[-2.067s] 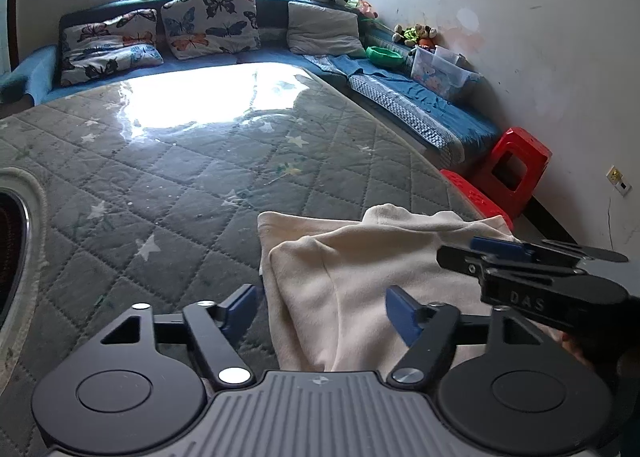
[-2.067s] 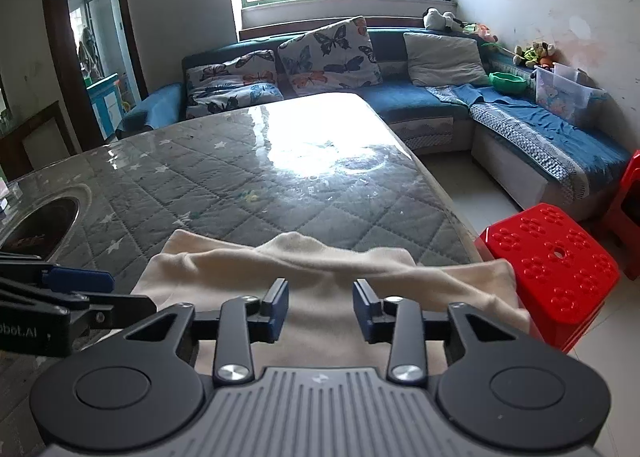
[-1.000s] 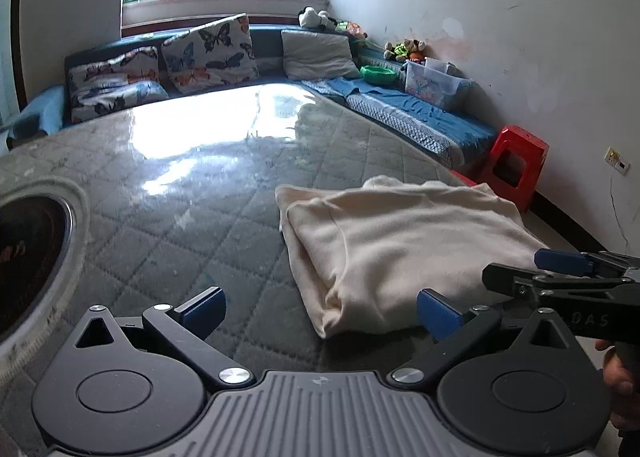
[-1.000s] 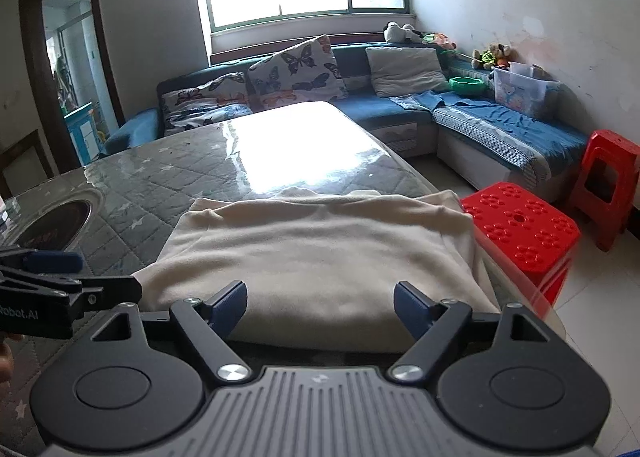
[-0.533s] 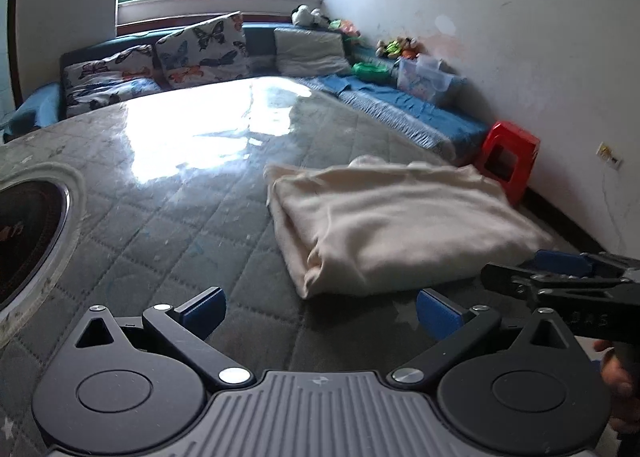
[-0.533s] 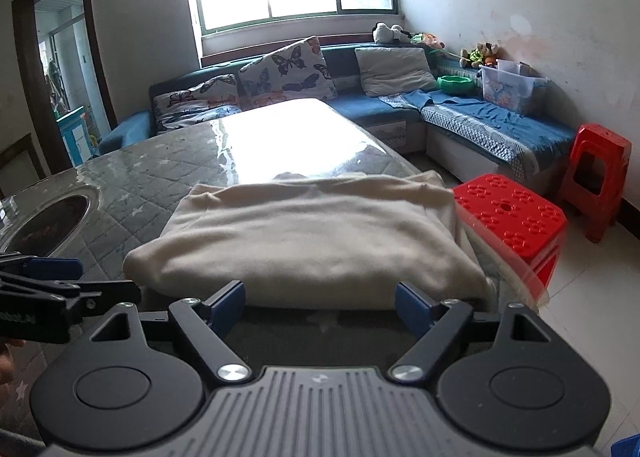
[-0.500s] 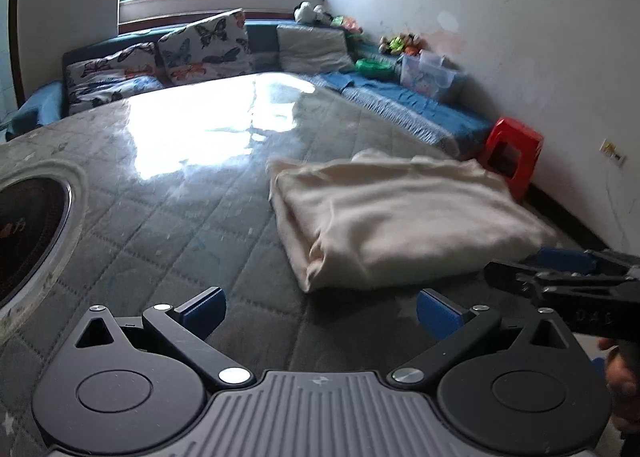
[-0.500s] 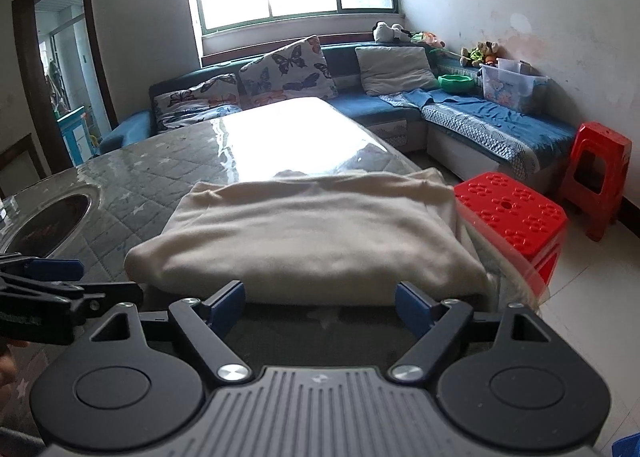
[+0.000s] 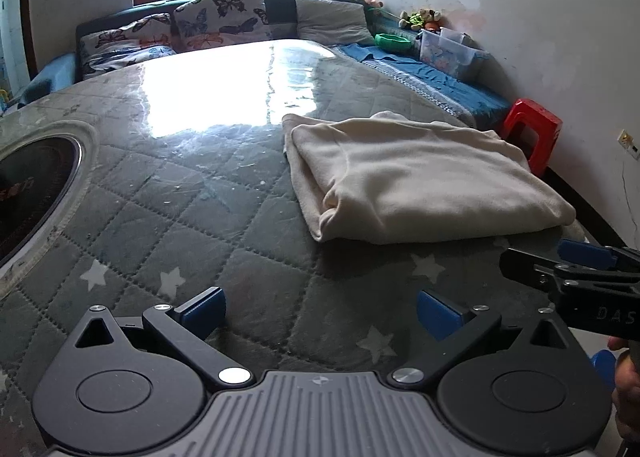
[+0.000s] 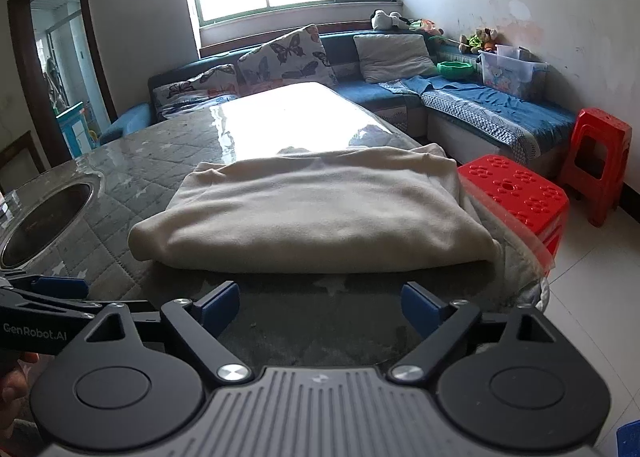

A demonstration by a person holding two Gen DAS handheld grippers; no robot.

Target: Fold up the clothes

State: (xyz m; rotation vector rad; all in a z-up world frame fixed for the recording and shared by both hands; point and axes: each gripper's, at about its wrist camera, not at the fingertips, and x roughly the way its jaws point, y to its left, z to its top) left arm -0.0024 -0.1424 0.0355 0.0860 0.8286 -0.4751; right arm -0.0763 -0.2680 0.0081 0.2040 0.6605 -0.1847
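On the far left of the quilted table top [image 9: 168, 193], a round metal-rimmed basin [image 9: 28, 193] is sunk into the surface, its rim cut by the edge of both views. To its right stretches the grey, star-printed cover under a glossy clear sheet, with window glare across its far half. Nearer the camera, the left gripper [image 9: 320, 313] hovers over bare table with its blue-padded jaws spread wide and nothing between them; in the right wrist view its fingers enter from the lower left edge. Right of centre lies the cream garment [image 9: 412, 181], folded into a thick rectangle and resting flat on the table near the right-hand edge, apart from both tools. The right gripper [image 10: 320, 305] sits just short of the garment's near fold; its jaws are opening, and only table shows between the pads, so the cloth is released. A fingertip of the person's right hand [image 9: 626, 377] shows beneath that tool at the left wrist view's right border. Beyond the table's right edge stand two red plastic stools [image 10: 516, 197], one close against the table and one nearer the wall. Along the back and right walls runs a blue corner sofa [image 10: 480, 109] with butterfly-print cushions [image 10: 288, 57].
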